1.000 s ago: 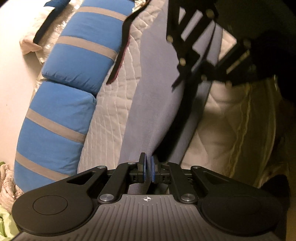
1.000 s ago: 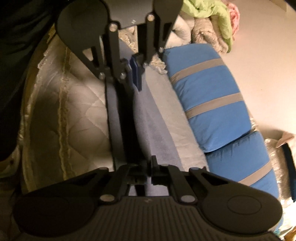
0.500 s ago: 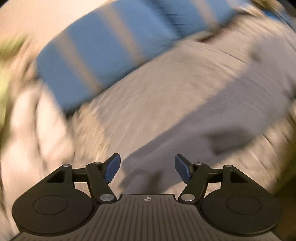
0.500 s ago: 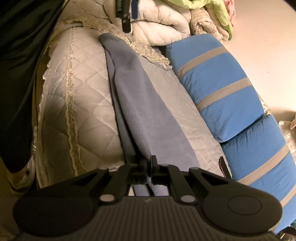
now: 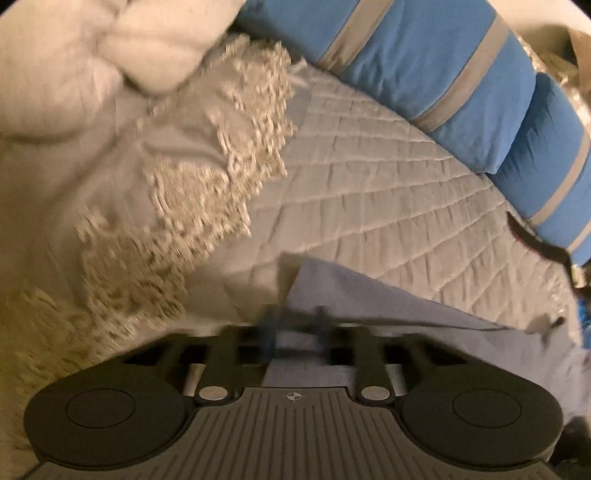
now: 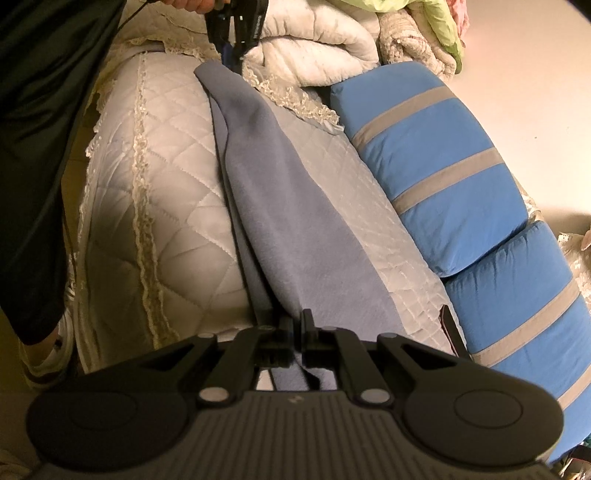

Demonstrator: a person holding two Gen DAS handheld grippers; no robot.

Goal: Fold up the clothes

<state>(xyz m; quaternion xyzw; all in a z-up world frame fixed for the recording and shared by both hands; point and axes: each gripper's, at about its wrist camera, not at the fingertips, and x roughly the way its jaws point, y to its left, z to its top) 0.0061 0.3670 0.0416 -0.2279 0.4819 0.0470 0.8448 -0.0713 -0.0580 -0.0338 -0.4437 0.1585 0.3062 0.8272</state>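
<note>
Right wrist view: both grippers, right (image 6: pixel 297 325) and left (image 6: pixel 231 55), pinch the soft, light cloth (image 6: pixel 291 206) ends beside the pillow (image 6: pixel 436 162).

We count one grey-blue garment (image 6: pixel 295 221) on one quilted bed (image 6: pixel 177 206), two blue cushions with grey stripes (image 6: pixel 436 166) along its far side, one white duvet (image 6: pixel 310 48) bunched up, one green cloth (image 6: pixel 439 14), and two grippers (image 6: pixel 297 325).

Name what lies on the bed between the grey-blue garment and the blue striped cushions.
In the right wrist view, a bare strip of white quilted bedcover separates the grey-blue garment from the blue striped cushions; nothing rests on it.
</note>
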